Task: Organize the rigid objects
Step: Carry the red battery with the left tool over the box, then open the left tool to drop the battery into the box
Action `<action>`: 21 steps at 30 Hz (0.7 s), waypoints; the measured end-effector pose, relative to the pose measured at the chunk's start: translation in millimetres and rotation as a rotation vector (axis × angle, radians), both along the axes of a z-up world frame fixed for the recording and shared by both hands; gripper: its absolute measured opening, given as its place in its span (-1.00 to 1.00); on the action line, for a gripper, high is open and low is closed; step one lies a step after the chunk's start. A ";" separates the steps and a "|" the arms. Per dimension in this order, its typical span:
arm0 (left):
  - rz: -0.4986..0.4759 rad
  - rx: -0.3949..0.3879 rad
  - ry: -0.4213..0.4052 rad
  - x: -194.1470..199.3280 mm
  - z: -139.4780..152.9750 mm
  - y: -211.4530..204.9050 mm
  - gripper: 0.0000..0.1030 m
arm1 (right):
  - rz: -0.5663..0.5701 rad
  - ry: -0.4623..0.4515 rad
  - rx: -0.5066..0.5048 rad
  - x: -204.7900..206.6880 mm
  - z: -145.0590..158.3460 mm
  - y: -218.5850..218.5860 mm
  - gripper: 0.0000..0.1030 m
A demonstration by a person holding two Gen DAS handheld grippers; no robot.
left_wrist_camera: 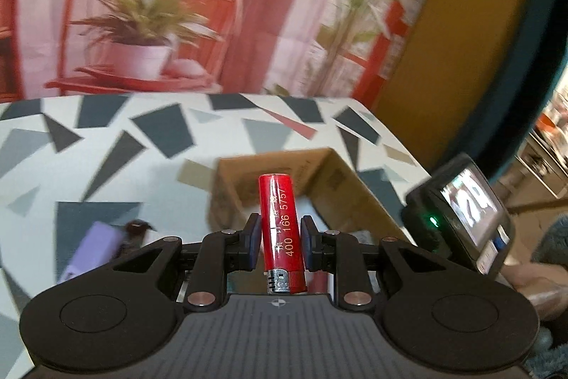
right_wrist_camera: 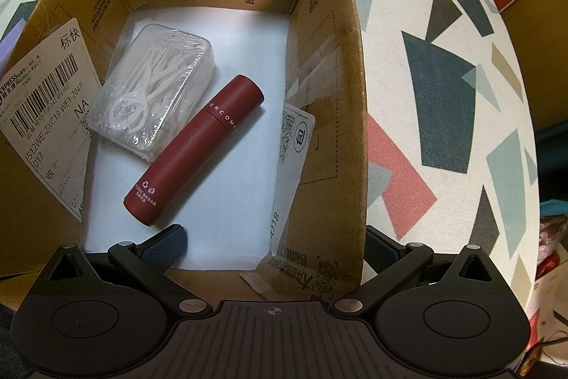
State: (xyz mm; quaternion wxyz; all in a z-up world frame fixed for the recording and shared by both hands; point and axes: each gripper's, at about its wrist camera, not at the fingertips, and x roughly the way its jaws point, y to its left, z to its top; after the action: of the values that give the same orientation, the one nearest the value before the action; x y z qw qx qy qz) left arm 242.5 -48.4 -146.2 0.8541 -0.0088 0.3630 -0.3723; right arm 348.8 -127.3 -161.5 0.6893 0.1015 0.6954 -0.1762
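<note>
Left tongs (left_wrist_camera: 278, 238) nearly closed, blue pads (left_wrist_camera: 252, 238) pressing both sides of a red lighter (left_wrist_camera: 282, 229); lighter held lengthwise along the tongs, metal end nearest the camera, other end pointing toward a cardboard box (left_wrist_camera: 330, 187). Lighter lifted clear of the tabletop (left_wrist_camera: 106, 144), in front of the box opening. Purple object (left_wrist_camera: 94, 245) lying on the tabletop at left, blurred, partly hidden behind the tongs frame. Other handheld unit with lit screen (left_wrist_camera: 465, 205) at the right tabletop edge.

Right tongs (right_wrist_camera: 273, 245) spread wide, gripping nothing, looking straight down into the box (right_wrist_camera: 355, 59); left pad (right_wrist_camera: 167, 245) inside the box above its floor, right pad outside the right wall. Inside the box, on the white floor: clear wrapped case of white picks (right_wrist_camera: 152, 91) toward the far left corner, dark red tube (right_wrist_camera: 193, 150) lying diagonally just beside it, touching or nearly so. Shipping label (right_wrist_camera: 49, 109) stuck on the left wall. Box resting on the patterned tabletop (right_wrist_camera: 443, 77).
</note>
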 end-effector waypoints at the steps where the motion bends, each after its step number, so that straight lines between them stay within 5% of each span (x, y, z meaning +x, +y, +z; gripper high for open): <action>1: -0.016 0.000 0.006 -0.9 -2.8 -3.8 -0.52 | 0.000 -0.001 0.001 0.2 1.4 1.4 0.99; 10: -0.098 0.027 0.074 6.6 -29.2 -26.3 -0.51 | -0.003 -0.002 0.002 0.1 2.2 2.8 0.99; 21: -0.106 0.028 0.067 7.8 -27.6 -24.4 -0.51 | -0.003 -0.001 0.003 -0.1 1.7 2.1 0.99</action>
State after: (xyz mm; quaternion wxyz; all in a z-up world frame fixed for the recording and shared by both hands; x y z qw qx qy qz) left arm 250.3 -72.8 -173.8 0.8207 0.0098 0.3965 -0.4113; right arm 348.8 -125.2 -159.8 0.6891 0.1038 0.6952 -0.1762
